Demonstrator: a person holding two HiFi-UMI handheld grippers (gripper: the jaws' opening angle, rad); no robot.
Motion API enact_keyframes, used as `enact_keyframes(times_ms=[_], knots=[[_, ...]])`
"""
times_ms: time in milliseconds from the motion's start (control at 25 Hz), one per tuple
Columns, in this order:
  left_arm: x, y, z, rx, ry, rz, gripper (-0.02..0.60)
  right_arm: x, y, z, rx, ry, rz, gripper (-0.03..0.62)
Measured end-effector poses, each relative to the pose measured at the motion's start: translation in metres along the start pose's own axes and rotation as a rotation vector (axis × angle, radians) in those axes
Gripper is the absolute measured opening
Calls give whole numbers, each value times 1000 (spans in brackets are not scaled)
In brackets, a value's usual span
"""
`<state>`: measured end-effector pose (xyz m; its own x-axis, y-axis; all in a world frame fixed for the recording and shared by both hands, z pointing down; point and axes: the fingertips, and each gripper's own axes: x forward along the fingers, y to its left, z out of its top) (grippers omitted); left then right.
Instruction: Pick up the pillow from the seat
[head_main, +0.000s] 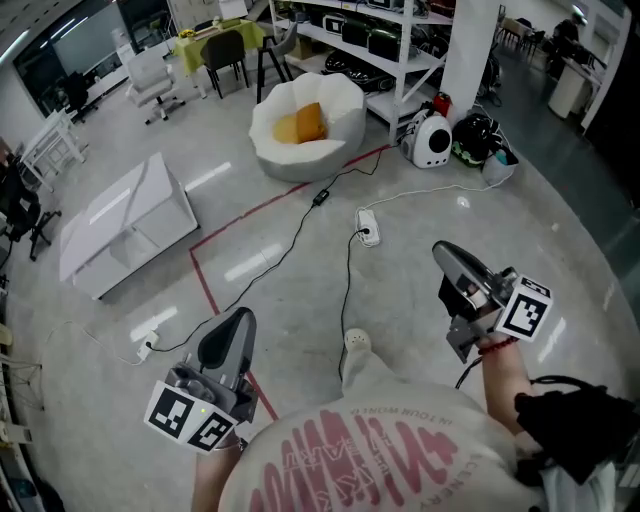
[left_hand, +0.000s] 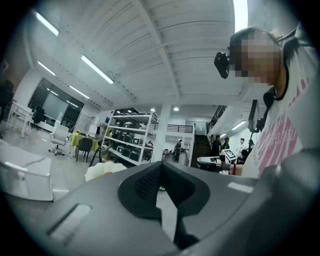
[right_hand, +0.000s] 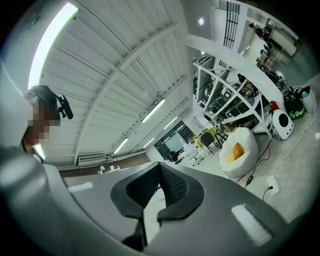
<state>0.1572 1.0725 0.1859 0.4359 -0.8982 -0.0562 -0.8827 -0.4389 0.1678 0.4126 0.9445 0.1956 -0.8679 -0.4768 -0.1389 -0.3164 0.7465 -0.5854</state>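
An orange pillow (head_main: 310, 121) leans in a white round seat (head_main: 335, 105) far across the floor, with a yellower cushion (head_main: 286, 129) beside it. My left gripper (head_main: 241, 316) is low on the left of the head view, shut and holding nothing, well short of the seat. On the right my right gripper (head_main: 443, 252) is likewise shut and holds nothing. The right gripper view shows the seat (right_hand: 246, 140) and the pillow (right_hand: 235, 150) small in the distance beyond the right gripper (right_hand: 160, 166). Past the shut left gripper (left_hand: 160, 167), the left gripper view shows only the seat's white edge (left_hand: 102, 170).
A low white table (head_main: 125, 222) stands at the left. Black cables and a white power strip (head_main: 368, 233) cross the floor between me and the seat, along a red tape line (head_main: 205, 285). Shelving (head_main: 395, 45), a white device (head_main: 432, 141) and bags stand right of the seat.
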Motion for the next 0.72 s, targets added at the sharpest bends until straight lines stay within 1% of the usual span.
enact_keyframes(times_ms=[120,280,560,720], knots=[[27,21,-8,-9,18,11,14,28,-27,8,15,13,27,5],[65,46,-3,1,21,29,14,62,-62,25,-23,58,47,5],[134,95,17,2,-22,115,14,114,-126,79,-56,86,82,5],[169,115,16,-8,-39,151,14,150,-156,86,-29,133,115,5]])
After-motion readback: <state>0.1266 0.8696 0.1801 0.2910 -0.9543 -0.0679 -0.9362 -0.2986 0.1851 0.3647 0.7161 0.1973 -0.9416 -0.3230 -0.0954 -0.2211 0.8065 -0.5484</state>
